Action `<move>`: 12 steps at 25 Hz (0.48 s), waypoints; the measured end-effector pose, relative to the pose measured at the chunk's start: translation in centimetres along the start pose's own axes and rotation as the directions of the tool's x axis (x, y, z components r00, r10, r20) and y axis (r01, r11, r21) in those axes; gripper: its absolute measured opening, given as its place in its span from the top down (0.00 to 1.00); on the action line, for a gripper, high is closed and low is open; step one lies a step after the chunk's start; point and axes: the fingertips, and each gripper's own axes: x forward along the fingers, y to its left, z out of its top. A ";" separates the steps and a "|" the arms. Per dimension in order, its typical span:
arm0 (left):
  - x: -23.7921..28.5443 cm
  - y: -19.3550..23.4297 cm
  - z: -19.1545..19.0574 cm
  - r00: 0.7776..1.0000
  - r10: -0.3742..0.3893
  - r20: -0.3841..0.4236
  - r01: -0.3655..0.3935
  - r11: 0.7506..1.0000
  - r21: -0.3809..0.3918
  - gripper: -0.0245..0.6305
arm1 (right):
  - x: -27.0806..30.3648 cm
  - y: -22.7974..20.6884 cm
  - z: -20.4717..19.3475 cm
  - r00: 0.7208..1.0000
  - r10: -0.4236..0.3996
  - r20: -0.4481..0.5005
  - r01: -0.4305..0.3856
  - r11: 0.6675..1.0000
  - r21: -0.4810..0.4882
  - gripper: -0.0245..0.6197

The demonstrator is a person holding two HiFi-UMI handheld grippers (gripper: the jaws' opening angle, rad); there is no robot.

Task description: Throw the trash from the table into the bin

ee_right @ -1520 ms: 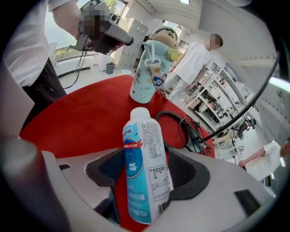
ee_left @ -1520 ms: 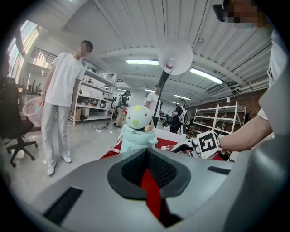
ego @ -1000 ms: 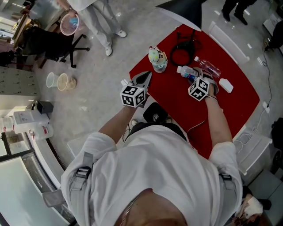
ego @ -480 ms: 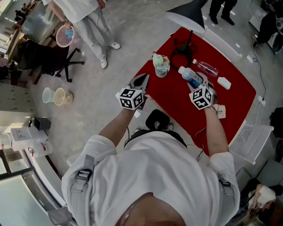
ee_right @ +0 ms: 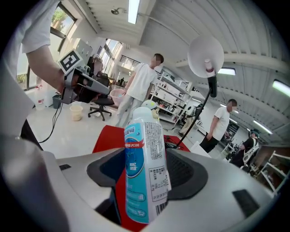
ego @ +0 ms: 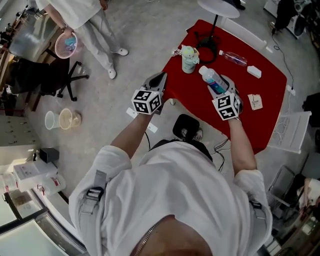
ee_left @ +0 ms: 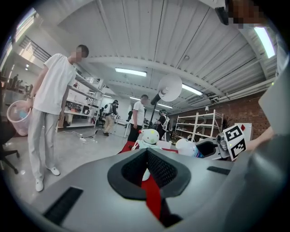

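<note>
My right gripper (ego: 218, 89) is shut on a white and blue plastic bottle (ego: 212, 79), held in the air above the red table (ego: 262, 120). In the right gripper view the bottle (ee_right: 142, 168) stands nearly upright between the pads, cap away from me. My left gripper (ego: 156, 81) is shut and empty, hanging past the table's left edge over the floor. Its closed jaws (ee_left: 146, 153) point toward the table. A person at the far left holds a pink bin (ego: 66, 44), which shows in the left gripper view (ee_left: 18, 118) and also in the right one (ee_right: 118, 96).
On the table are a pale figure-shaped cup (ego: 189, 58), a clear bottle (ego: 235, 58), a white box (ego: 254, 72), a paper tag (ego: 255, 101), a black cable coil (ego: 206, 48) and a lamp (ego: 223, 7). A black chair (ego: 42, 76) and two cups (ego: 61, 120) stand on the floor at left.
The right gripper has risen from the table with the bottle and rolled so that it stands upright. The left gripper has risen and drifted left off the table's edge.
</note>
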 end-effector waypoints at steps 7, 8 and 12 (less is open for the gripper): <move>-4.7 0.7 -1.2 0.994 -0.099 -0.046 0.100 0.995 0.027 0.95 | -2.6 7.4 1.5 0.999 -0.045 -0.009 0.046 0.992 0.121 0.51; -5.2 0.8 -1.5 0.993 -0.108 -0.053 0.109 0.994 0.028 0.95 | -2.9 8.5 1.6 0.999 -0.046 -0.014 0.047 0.990 0.131 0.51; -6.6 0.8 -2.9 0.989 -0.125 -0.081 0.127 0.992 0.018 0.95 | -3.9 12.0 1.1 0.999 -0.027 -0.038 0.032 0.987 0.155 0.51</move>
